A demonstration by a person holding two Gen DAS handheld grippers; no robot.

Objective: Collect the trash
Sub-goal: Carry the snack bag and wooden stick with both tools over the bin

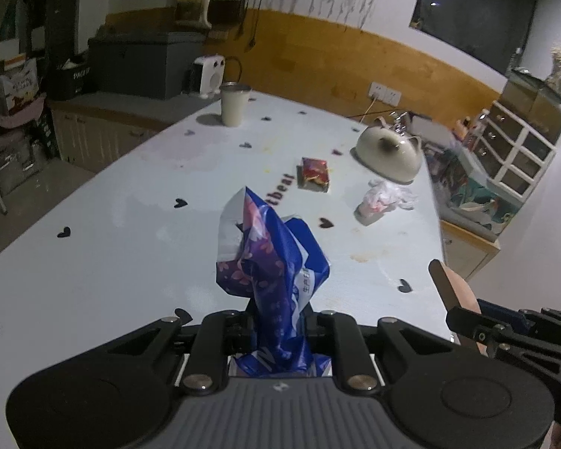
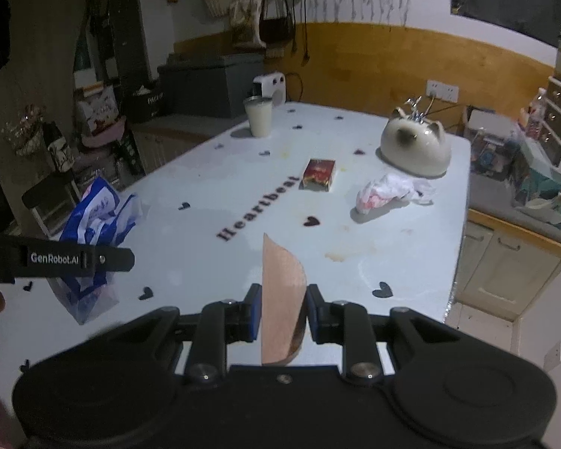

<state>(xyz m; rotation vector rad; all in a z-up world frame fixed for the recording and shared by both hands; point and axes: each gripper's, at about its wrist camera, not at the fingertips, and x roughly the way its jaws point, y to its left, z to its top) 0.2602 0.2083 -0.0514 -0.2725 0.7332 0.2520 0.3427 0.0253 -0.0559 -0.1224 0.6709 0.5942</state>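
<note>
Pale blue tabletop (image 2: 190, 172), dotted with dark hearts and the word "Heartbeat", fills both views. Nearest, the left gripper (image 1: 278, 327) pinches a crumpled blue-and-purple plastic bag (image 1: 269, 254) that stands up from its jaws; the right gripper (image 2: 283, 312) clamps a curved pinkish-brown paper piece (image 2: 282, 284). Beyond "Heartbeat" lie a red packet (image 2: 318, 174) and, right of it, a crumpled white wrapper (image 2: 389, 189). Farther off stands a cat-shaped ceramic dome (image 2: 415, 146).

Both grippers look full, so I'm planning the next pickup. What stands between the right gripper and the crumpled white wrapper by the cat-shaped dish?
Nothing visible: bare table lies between the right gripper, shut on a brown card, and the wrapper.
</note>
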